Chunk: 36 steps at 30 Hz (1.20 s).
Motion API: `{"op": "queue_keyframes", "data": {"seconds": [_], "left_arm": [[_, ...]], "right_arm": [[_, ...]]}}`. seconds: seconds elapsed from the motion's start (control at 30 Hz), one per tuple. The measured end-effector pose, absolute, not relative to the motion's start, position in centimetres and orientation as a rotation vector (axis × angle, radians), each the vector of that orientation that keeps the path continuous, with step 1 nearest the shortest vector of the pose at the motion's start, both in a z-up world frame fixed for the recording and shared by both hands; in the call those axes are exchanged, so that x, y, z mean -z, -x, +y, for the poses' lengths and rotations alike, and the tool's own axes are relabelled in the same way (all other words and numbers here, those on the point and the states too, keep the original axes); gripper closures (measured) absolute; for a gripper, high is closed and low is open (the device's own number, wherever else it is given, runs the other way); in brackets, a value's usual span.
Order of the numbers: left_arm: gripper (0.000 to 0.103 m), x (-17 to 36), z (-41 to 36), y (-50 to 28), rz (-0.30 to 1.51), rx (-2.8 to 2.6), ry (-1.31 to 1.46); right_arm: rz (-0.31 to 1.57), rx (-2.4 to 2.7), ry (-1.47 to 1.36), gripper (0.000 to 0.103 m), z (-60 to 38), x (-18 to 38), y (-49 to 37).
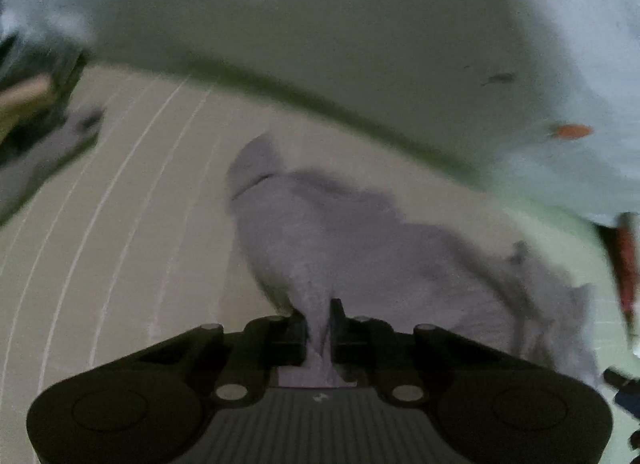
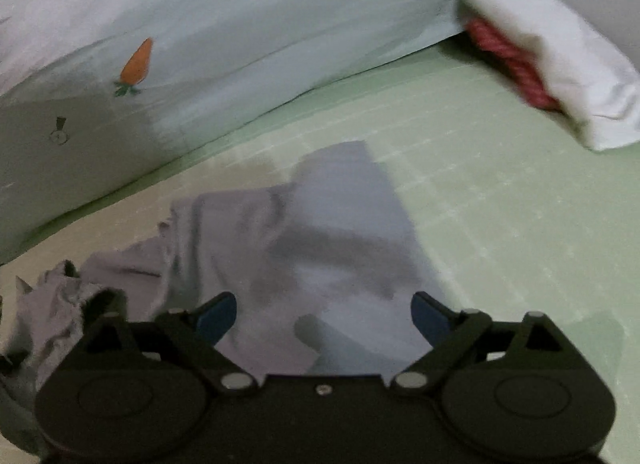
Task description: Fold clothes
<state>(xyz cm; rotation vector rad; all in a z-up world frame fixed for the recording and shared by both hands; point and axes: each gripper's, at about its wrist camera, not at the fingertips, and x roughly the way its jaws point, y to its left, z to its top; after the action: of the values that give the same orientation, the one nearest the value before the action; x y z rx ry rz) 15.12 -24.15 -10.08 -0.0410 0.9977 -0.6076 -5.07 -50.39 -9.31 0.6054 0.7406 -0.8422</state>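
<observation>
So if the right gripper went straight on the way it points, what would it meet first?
Most likely the grey garment: the right gripper has its jaws open with the cloth spread between and ahead of them. Past it come the green mat and the carrot-print bedding, though depth is unclear.

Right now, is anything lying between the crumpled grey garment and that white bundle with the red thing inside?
No. In the right wrist view, only bare green sheet stretches between the grey garment and the white bundle; nothing lies on it.
</observation>
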Motion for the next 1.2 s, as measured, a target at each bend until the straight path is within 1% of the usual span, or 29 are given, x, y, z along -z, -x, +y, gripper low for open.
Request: {"op": "queue_keyframes", "data": {"seconds": [0.23, 0.3, 0.43, 0.5, 0.53, 0.57, 0.6, 0.63, 0.67, 0.7, 0.77, 0.97, 1.1, 1.2], "left_arm": [[0.094, 5.6, -29.8, -11.4, 0.876, 0.760, -0.001], [0.094, 5.1, -32.5, -9.3, 0.861, 0.812, -0.016], [0.093, 7.0, -38.3, -4.9, 0.909, 0.851, -0.028], [0.090, 8.5, -41.0, -2.9, 0.953, 0.843, -0.030], [0.087, 9.6, -42.1, -2.2, 0.990, 0.820, -0.033], [0.081, 10.6, -43.1, -1.6, 1.025, 0.798, -0.040], [0.079, 11.4, -43.9, -1.0, 1.059, 0.776, -0.053], [0.073, 11.7, -44.5, -0.4, 1.075, 0.763, -0.057], [0.064, 11.7, -44.7, 0.3, 1.073, 0.762, -0.054], [0.058, 11.7, -45.0, 1.0, 1.072, 0.760, -0.050], [0.038, 10.9, -45.0, 2.1, 1.040, 0.755, -0.044], [0.025, 7.5, -42.7, 3.8, 0.926, 0.691, -0.079], [0.023, 6.2, -39.7, 3.0, 0.891, 0.602, -0.142], [0.023, 6.2, -37.3, 1.7, 0.895, 0.541, -0.154]], "right_arm": [[0.692, 0.888, -0.673, 0.008, -52.1, 9.6, 10.7], [0.680, 0.890, -0.707, 0.008, -53.1, 9.7, 12.3], [0.685, 0.876, -0.720, 0.008, -55.2, 9.6, 15.2], [0.696, 0.868, -0.716, 0.008, -56.1, 9.5, 16.7], [0.698, 0.866, -0.718, 0.008, -56.5, 9.5, 17.5], [0.701, 0.865, -0.719, 0.008, -57.0, 9.5, 18.3], [0.708, 0.865, -0.720, 0.008, -57.4, 9.5, 19.0], [0.715, 0.865, -0.719, 0.008, -57.7, 9.5, 19.7], [0.722, 0.862, -0.712, 0.008, -58.0, 9.5, 20.3], [0.730, 0.859, -0.705, 0.008, -58.3, 9.5, 20.8], [0.744, 0.850, -0.696, 0.008, -58.9, 9.6, 21.7], [0.753, 0.765, -0.665, 0.008, -60.1, 9.8, 20.5], [0.725, 0.707, -0.633, 0.000, -59.3, 9.3, 17.7], [0.703, 0.644, -0.636, 0.000, -58.3, 9.2, 14.9]]}}
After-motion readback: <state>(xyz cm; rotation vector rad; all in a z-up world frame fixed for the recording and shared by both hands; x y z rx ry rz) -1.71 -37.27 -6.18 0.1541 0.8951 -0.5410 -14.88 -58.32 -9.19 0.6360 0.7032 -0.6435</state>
